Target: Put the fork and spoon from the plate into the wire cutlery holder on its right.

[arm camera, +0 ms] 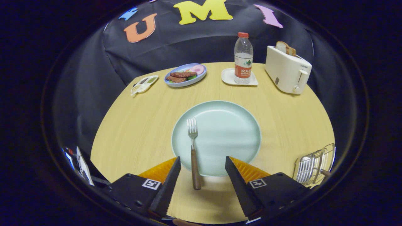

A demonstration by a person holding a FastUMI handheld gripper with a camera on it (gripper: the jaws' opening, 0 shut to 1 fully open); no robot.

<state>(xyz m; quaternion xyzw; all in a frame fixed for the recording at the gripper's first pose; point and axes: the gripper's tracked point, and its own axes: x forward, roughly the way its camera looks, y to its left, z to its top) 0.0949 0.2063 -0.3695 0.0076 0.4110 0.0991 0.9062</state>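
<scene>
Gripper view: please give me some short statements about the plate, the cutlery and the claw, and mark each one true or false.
1. The wooden-handled metal fork lies on the round pale green plate, its handle sticking out over the rim toward the claw. True.
2. The claw is shut on the fork. False: its fingers stand open, the handle between them and touching neither.
3. The wire cutlery holder stands to the right of the plate, with a wooden handle already showing in it. True.
4. The clear plastic bottle with the red cap stands on the pale green plate. False: it stands on a small white square tray beyond that plate.
5. The white toaster is empty. False: bread sticks out of its top.
</scene>
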